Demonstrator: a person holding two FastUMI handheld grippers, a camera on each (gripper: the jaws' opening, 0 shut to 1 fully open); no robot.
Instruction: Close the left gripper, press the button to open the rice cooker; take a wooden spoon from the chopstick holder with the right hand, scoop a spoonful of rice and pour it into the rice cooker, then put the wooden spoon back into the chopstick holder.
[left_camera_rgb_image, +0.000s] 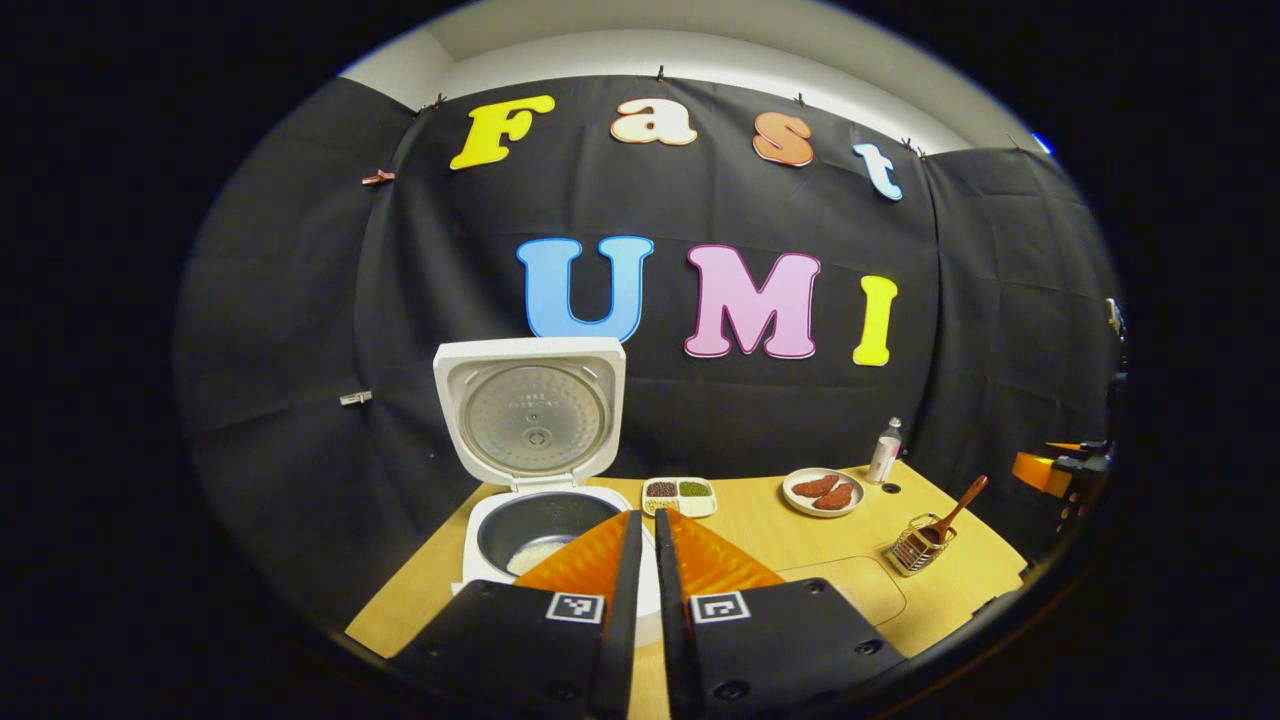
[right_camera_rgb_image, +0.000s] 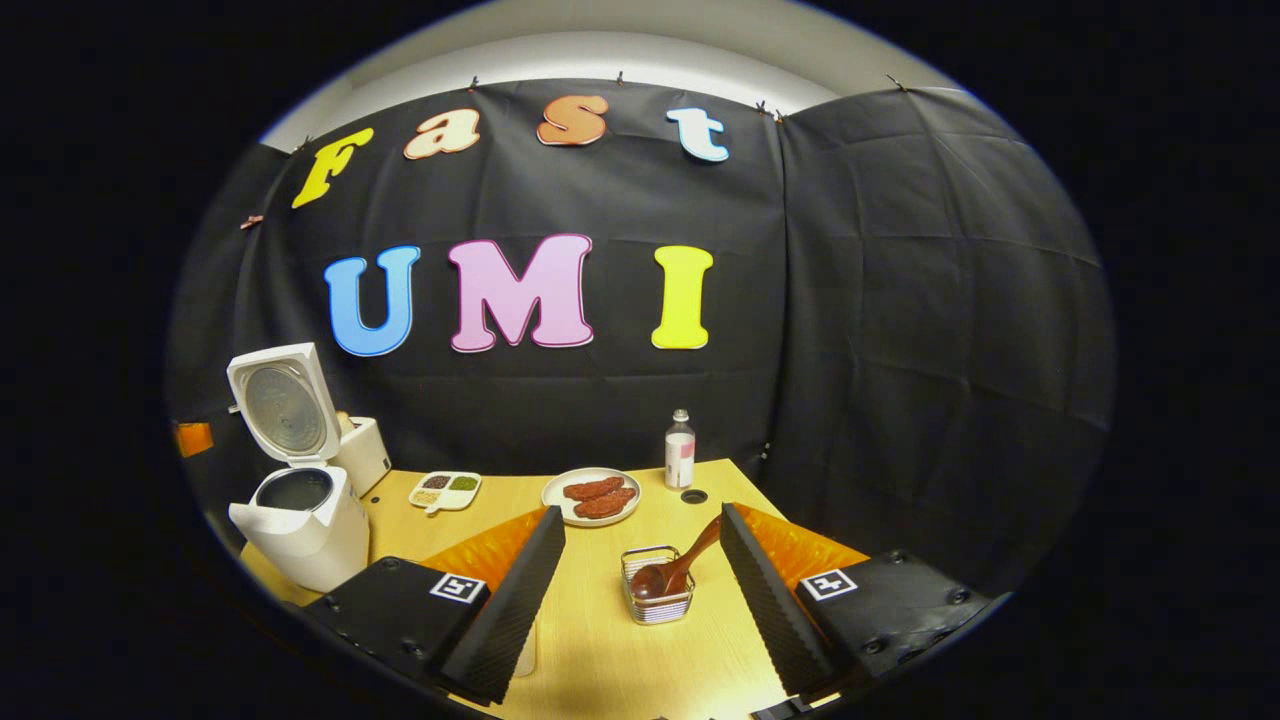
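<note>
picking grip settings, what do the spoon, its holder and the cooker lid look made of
The spoon looks like dark reddish-brown wood with a smooth, slightly glossy finish. Its holder seems to be thin, shiny metal wire, an open basket you can see through. The rice cooker lid, standing open, looks like matte white plastic outside with a dull grey metal inner plate.
</note>
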